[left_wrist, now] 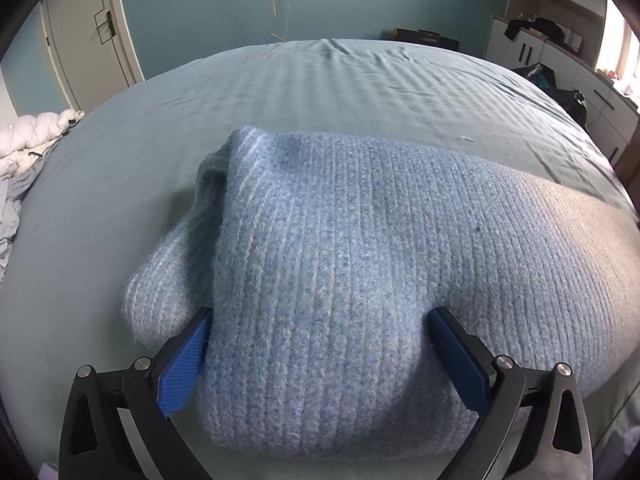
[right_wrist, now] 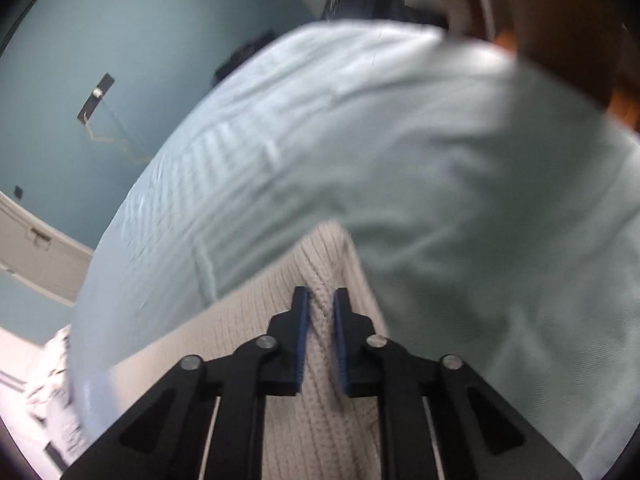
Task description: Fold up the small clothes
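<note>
Ribbed blue-grey knit is filling the left wrist view: the sweater (left_wrist: pixel 340 260) is lying in a folded heap on the bed (left_wrist: pixel 320 92), which is wearing a pale green sheet. No brand, label or writing is showing on the knit, the grippers or the room.

The left gripper (left_wrist: pixel 320 320) is pointing steeply down at the near edge of the sweater. Its jaws are standing wide apart, one blue pad (left_wrist: pixel 184 364) lying against the left side of the cloth and the other at the right, with a broad span of knit between them; the pads are not pinching it, so this gripper is released.

In the right wrist view the picture is smearing with blur and is tilting strongly. The right gripper (right_wrist: pixel 320 300) is also aiming down at the bed (right_wrist: pixel 440 160). Its jaws are standing close together, and a raised ridge of the sweater (right_wrist: pixel 320 328), looking cream in this light, is sitting squeezed between the blue pads (right_wrist: pixel 303 336). This gripper is clenched on that fold of knit, near a corner of the garment that is reaching onto the sheet.

A white puffy quilt (left_wrist: pixel 28 132) is lying at the bed's left edge, well apart from the sweater. White cupboards (left_wrist: pixel 560 64) are standing beyond the bed on the right.
</note>
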Demonstrator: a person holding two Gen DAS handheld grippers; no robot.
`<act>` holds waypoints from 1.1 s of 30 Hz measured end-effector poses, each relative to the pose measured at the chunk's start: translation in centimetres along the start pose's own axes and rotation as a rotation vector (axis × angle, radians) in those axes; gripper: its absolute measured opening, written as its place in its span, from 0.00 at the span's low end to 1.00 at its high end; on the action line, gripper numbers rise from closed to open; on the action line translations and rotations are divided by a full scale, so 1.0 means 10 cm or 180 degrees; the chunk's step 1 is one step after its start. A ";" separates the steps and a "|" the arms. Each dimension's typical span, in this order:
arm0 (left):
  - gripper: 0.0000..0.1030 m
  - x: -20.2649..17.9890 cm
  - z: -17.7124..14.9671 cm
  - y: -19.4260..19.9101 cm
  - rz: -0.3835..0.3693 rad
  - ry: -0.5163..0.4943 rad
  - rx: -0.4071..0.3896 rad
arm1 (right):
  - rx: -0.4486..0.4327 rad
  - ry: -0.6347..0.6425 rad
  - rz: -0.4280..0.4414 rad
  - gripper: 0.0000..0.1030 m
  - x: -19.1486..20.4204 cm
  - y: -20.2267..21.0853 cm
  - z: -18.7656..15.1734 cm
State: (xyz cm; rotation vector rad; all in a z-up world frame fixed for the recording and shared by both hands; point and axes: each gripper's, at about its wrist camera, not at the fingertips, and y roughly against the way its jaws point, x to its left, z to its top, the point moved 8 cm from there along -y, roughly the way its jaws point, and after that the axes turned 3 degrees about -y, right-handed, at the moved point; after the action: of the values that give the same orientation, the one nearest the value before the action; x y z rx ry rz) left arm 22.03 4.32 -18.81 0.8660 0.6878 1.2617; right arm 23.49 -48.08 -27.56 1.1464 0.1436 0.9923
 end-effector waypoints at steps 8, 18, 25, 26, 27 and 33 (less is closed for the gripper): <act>1.00 0.02 0.03 0.00 -0.0131 0.0038 0.0077 | 0.0004 0.0041 -0.0631 0.19 -0.22 0.06 -0.02; 0.99 1.07 0.19 0.47 -0.0449 0.0586 0.0224 | 0.0289 0.0493 0.0113 0.76 0.61 1.22 -0.63; 0.95 0.90 0.24 0.31 -0.0903 0.0597 0.0269 | 0.0374 0.0418 0.0222 0.77 0.51 1.14 -1.46; 0.95 0.84 0.30 0.27 -0.0975 0.0620 0.0227 | 0.0472 0.0504 0.0169 0.76 0.53 1.02 -1.52; 0.95 0.80 0.37 0.22 -0.1013 0.0651 0.0219 | 0.0555 0.0551 0.0193 0.76 0.59 0.97 -1.54; 0.53 0.37 0.58 -0.28 -0.1134 0.0484 0.0697 | 0.0454 0.0820 0.0214 0.76 0.83 0.91 -1.51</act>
State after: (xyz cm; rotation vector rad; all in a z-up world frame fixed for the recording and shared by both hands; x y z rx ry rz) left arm 29.00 6.69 -18.10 0.7861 1.0671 0.9485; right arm 14.57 -31.09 -23.93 1.1549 0.3894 1.2034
